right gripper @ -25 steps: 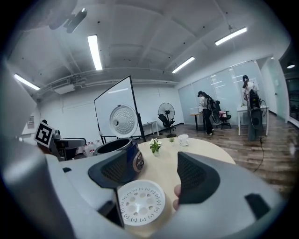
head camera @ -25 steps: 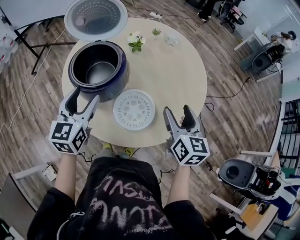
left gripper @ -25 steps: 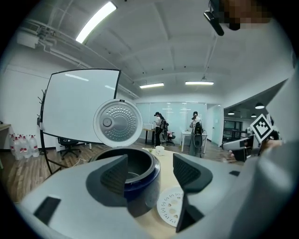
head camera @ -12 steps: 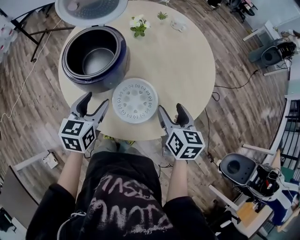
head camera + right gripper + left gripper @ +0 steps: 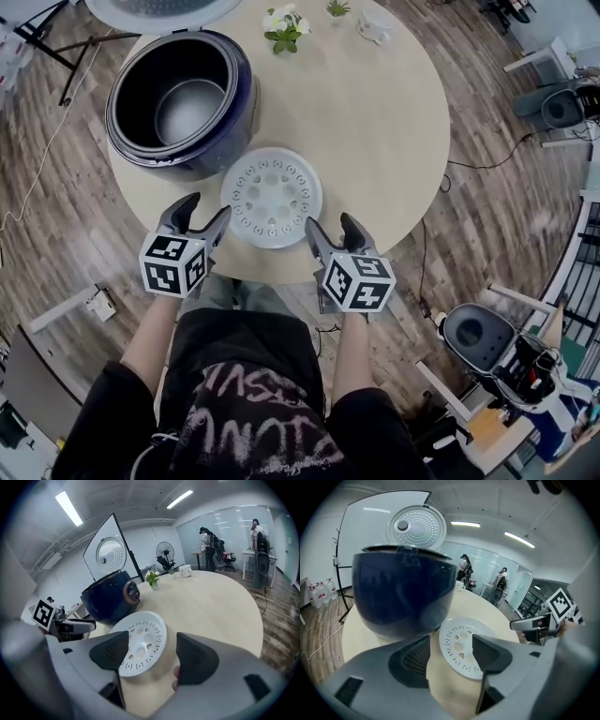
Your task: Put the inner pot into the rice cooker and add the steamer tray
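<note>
The dark blue rice cooker [image 5: 178, 98] stands open at the table's far left, its lid [image 5: 159, 9] raised behind it. Inside shows what looks like a dark inner pot with a grey bottom [image 5: 187, 108]. The white perforated steamer tray [image 5: 272, 197] lies flat just in front of the cooker. My left gripper [image 5: 197, 214] is at the tray's left near edge and my right gripper [image 5: 333, 230] at its right near edge. Both sets of jaws are wide apart and closing, with nothing between them. The tray [image 5: 464, 646] [image 5: 140, 644] shows beyond each gripper's jaws.
A small flower plant [image 5: 285, 30] and a white cup [image 5: 375, 26] sit at the table's far side. The round table's [image 5: 394, 141] near edge runs just under both grippers. Another cooker [image 5: 478, 337] stands on a stool at the lower right. People stand far off in the room.
Both grippers have come down and inward to the near table edge, from beside my body to either side of the tray. The cooker and tray have not moved.
</note>
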